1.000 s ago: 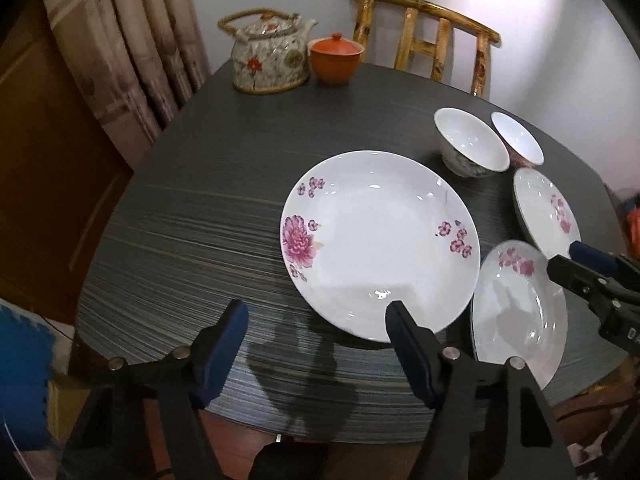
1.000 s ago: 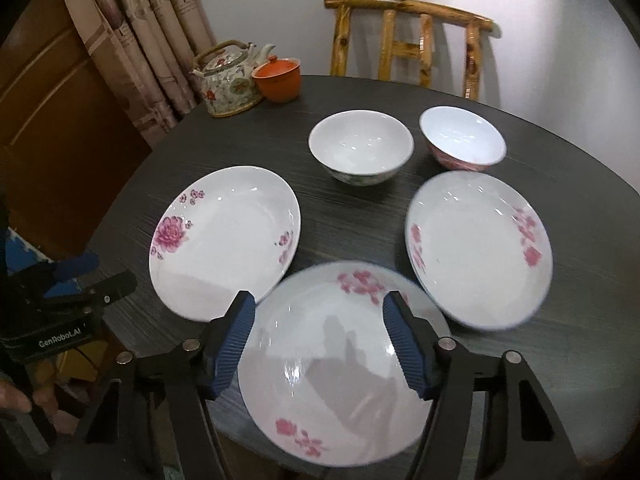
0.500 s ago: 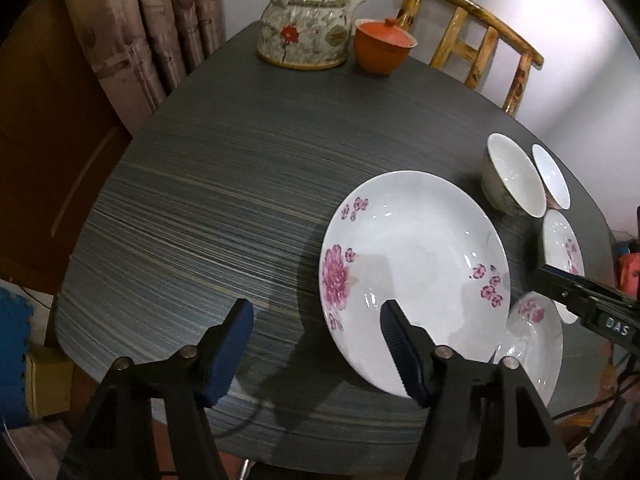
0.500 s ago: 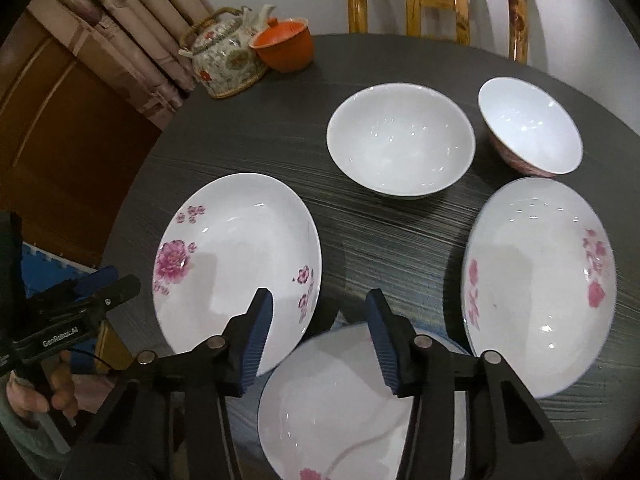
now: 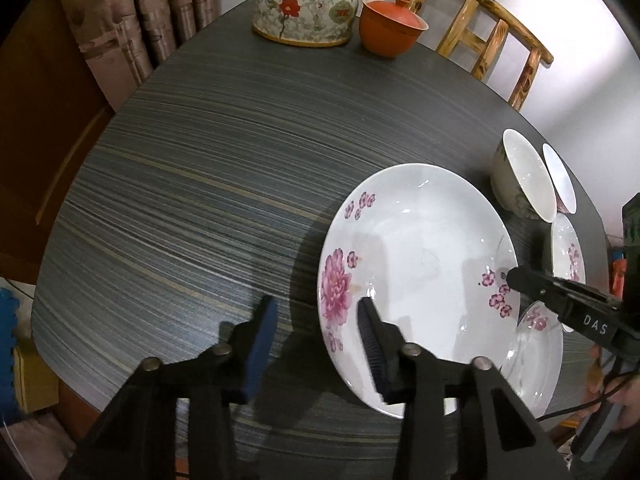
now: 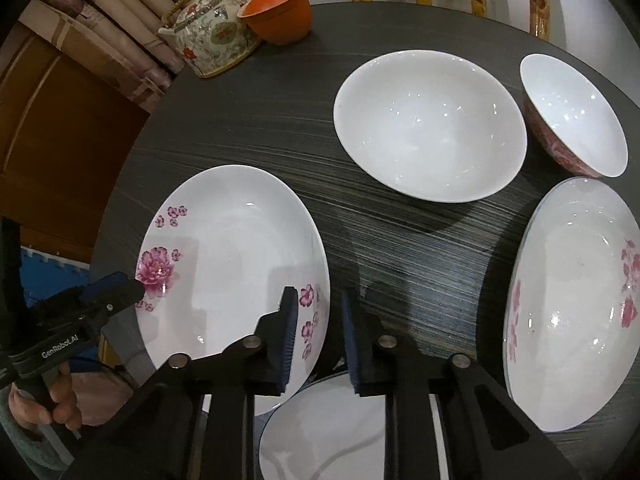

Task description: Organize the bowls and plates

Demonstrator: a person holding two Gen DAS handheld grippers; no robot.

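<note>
Both tongs closing on the big plate's opposite rims

The tabletop (image 5: 192,184) carries the big plate (image 5: 416,264) near its front edge, two more plates and two bowls (image 6: 430,124) beside it. Left tongs (image 5: 316,344) straddle the plate's left rim, narrowing, pads not yet pressing; right tongs (image 6: 318,340) straddle its right rim, nearly closed, with no contact evident. A good lift likely needs both pads seated on the rim before rising level. A second ago both tongs stood wide and farther back from the plate.
</note>
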